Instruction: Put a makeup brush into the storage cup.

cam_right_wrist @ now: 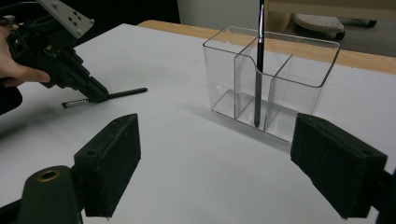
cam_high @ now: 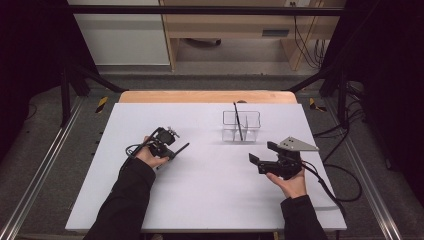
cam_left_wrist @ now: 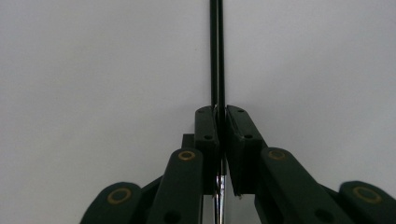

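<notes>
Because the black pen (cam_left_wrist: 216,51) is pinched off-centre by the left claw (cam_high: 176,151) while lying flat on the white surface (cam_high: 200,195), it could pivot or slip when lifted. The left hand (cam_high: 150,156) is held low; the right claw (cam_high: 263,152) is kept wide, near the clear organizer (cam_high: 241,126).
</notes>
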Tool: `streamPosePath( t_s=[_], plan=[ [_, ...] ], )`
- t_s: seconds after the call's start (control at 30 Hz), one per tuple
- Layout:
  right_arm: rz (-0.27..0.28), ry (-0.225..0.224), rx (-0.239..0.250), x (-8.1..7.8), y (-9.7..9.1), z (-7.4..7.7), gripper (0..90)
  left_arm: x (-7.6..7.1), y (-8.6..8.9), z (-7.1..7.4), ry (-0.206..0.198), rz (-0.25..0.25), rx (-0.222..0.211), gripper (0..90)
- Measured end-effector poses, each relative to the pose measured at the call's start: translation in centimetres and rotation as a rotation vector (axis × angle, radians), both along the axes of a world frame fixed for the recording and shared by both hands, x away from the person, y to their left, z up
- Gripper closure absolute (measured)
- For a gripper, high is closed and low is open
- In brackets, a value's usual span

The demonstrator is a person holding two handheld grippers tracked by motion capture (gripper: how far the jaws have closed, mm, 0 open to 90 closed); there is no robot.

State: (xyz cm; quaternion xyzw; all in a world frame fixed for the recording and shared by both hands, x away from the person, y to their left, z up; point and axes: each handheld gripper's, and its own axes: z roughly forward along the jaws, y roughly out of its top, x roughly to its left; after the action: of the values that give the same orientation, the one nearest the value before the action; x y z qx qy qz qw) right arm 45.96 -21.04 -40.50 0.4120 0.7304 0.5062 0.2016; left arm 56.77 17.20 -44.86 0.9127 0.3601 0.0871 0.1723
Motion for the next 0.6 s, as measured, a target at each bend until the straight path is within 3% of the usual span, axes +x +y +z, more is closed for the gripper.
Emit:
streamPosePath(
  t_s=[0.43, 0.6],
  plan=[
    [0.000, 0.000, -0.001, 0.01, 0.02, -0.02, 16.2, -0.27, -0.10, 0.06, -0.013, -0.028, 0.005, 83.2],
    [0.000, 0.000, -0.001, -0.01, 0.00, 0.00, 16.2, -0.61, 0.21, 0.59, -0.045, -0.032, -0.021, 83.3]
  ],
)
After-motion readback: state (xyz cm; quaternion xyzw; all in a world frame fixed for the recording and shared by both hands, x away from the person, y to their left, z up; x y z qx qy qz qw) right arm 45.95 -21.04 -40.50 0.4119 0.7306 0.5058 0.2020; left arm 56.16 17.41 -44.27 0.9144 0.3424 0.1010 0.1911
